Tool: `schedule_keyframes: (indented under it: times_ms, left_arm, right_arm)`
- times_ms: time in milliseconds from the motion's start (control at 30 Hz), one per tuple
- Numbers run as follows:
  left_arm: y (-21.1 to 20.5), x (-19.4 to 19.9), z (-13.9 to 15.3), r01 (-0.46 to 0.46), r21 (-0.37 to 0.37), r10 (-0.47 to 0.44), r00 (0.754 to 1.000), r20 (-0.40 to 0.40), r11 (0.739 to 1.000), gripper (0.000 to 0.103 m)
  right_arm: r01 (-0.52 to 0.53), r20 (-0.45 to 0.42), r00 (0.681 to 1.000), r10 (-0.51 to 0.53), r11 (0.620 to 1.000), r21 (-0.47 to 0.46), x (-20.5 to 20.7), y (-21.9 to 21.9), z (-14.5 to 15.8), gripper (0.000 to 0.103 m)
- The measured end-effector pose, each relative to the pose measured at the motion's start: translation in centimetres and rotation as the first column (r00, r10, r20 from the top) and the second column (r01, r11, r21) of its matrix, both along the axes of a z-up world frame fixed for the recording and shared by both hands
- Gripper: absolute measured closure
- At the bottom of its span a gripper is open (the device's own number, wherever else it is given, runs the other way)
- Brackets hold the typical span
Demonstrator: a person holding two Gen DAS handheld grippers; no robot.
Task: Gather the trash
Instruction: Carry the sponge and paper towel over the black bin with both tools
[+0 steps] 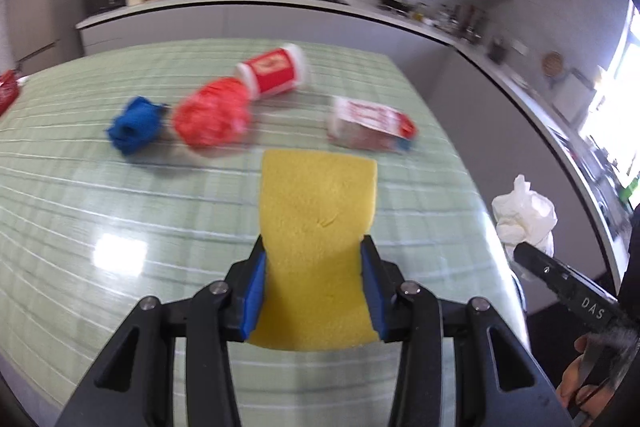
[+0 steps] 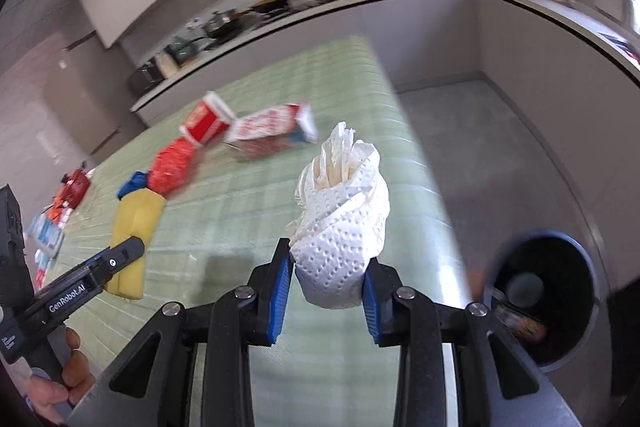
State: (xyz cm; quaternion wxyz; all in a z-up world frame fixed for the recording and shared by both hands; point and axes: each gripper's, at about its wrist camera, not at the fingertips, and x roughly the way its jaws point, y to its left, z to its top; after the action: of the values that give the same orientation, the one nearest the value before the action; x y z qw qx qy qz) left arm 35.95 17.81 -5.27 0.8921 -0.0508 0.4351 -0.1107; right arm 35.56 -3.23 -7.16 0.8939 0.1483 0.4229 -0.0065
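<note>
My left gripper (image 1: 314, 247) is shut on a yellow sponge (image 1: 316, 223) and holds it over the green checked table (image 1: 120, 227). My right gripper (image 2: 328, 251) is shut on a crumpled white paper towel (image 2: 344, 215), held near the table's right edge; the towel also shows in the left wrist view (image 1: 524, 219). On the table lie a blue wad (image 1: 134, 125), a red crumpled wad (image 1: 212, 117), a red paper cup (image 1: 276, 71) on its side and a flattened milk carton (image 1: 370, 125). A dark round bin (image 2: 540, 299) stands on the floor to the right, below the table.
More red and blue wrappers (image 2: 60, 211) lie at the table's far left end. A kitchen counter (image 1: 260, 1) with pans and bottles runs behind and along the right wall. Grey floor (image 2: 480, 155) lies between table and counter.
</note>
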Motion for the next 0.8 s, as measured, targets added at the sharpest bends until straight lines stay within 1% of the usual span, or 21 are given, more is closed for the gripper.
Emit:
schedule_keyframes:
  times_ms: [67,167,300,400,500,600,633,767,800]
  left_arm:
    - [-1.5,-0.7,-0.3,0.032,-0.013,-0.032,0.999,-0.016,0.999,0.059]
    - [-3.3,-1.7,0.1,0.056,-0.011,-0.056,0.998,-0.022,0.998,0.059]
    - [-6.7,-3.1,1.2,0.079,-0.004,-0.079,0.997,0.0,0.997,0.059]
    - [-9.7,-4.2,1.7,0.086,-0.003,-0.086,0.996,0.014,0.996,0.059]
    - [-14.3,-5.0,2.0,0.085,-0.007,-0.085,0.996,0.02,0.996,0.059]
    - [-18.5,-5.2,1.7,0.089,-0.029,-0.089,0.996,0.001,0.996,0.059]
    - [-20.6,-5.2,1.4,0.097,-0.034,-0.097,0.995,-0.009,0.995,0.059]
    - [-26.8,-5.1,0.3,0.14,-0.062,-0.142,0.989,-0.042,0.988,0.059]
    - [-28.3,-5.1,-0.1,0.153,-0.066,-0.156,0.986,-0.05,0.986,0.059]
  right_arm:
    - [0.032,-0.009,0.999,-0.031,0.999,0.012,-1.3,-1.3,0.0,0.069]
    - [0.059,-0.002,0.998,-0.058,0.998,0.023,-3.1,-3.3,0.4,0.069]
    - [0.053,0.025,0.998,-0.054,0.998,0.035,-4.5,-5.6,0.9,0.069]
    - [0.034,0.04,0.999,-0.036,0.999,0.039,-5.1,-8.3,1.3,0.069]
    - [0.014,0.044,0.999,-0.016,0.999,0.035,-5.8,-12.2,1.2,0.069]
    - [0.006,0.027,1.0,-0.007,1.0,0.026,-6.4,-16.5,0.8,0.069]
    - [0.01,0.017,1.0,-0.01,1.0,0.015,-6.7,-18.8,0.6,0.069]
    - [0.038,-0.028,0.999,-0.037,0.999,0.012,-7.8,-25.1,-0.7,0.069]
    - [0.041,-0.035,0.999,-0.041,0.999,0.007,-8.1,-26.0,-0.9,0.069]
